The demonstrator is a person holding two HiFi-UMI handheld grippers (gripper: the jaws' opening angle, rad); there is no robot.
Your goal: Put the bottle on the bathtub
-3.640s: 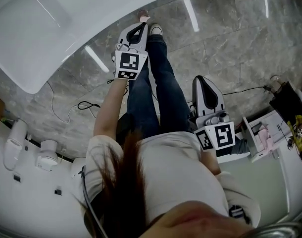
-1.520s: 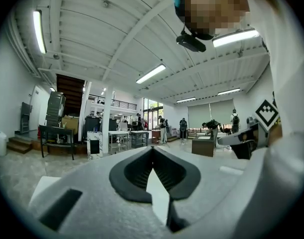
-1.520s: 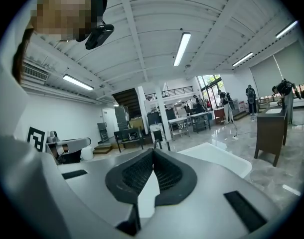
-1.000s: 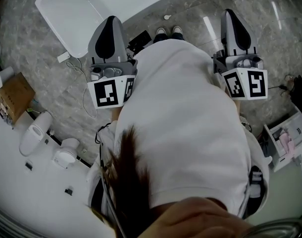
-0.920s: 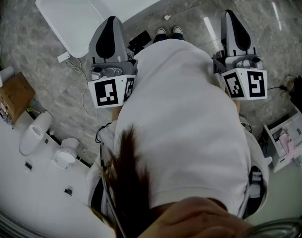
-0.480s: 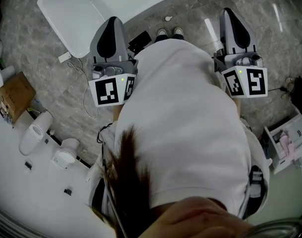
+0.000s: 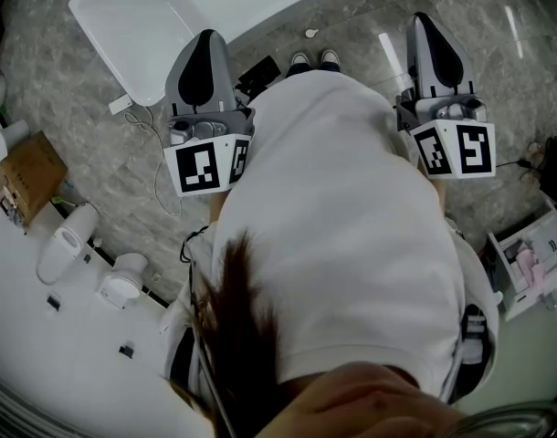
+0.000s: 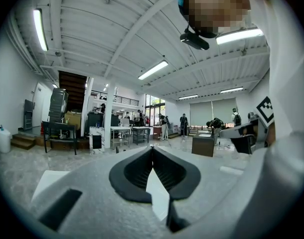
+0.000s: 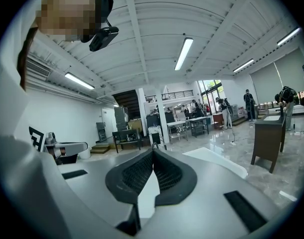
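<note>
Left gripper [image 7: 203, 36] is clenched: in the left gripper view its two dark jaws meet at the tips and nothing sits between them. Right gripper [image 7: 423, 18] is clenched as well, its ribbed pads [image 9: 167, 176] closed on each other around nothing. Both are held roughly level, one on either side of the person's white shirt [image 7: 352, 226], each with its marker cube turned toward the head camera.

From above, the white bathtub [image 7: 141, 26] lies on the grey marble floor [image 7: 96, 199], and the left gripper's tip hangs just short of the tub's near corner without touching it. The right gripper is further along the tub's long side, over bare floor and clear of the rim. The person's shoes [image 7: 315, 59] stand close to that same long side, between the two grippers. A flat black object [image 7: 258, 73] lies on the floor just beside the tub, near the shoes, and a small white piece [image 7: 311, 33] lies closer still to the rim. Beside the tub's near corner sits a white plug block [image 7: 120, 105], its cable [image 7: 155, 167] trailing away from the tub. A cardboard box [image 7: 25, 173] rests well apart from the tub, past that cable.

In the right gripper view the tub shows as a white shape just beyond the closed jaws, to their right.

Where the bottle is, no view lets me tell
</note>
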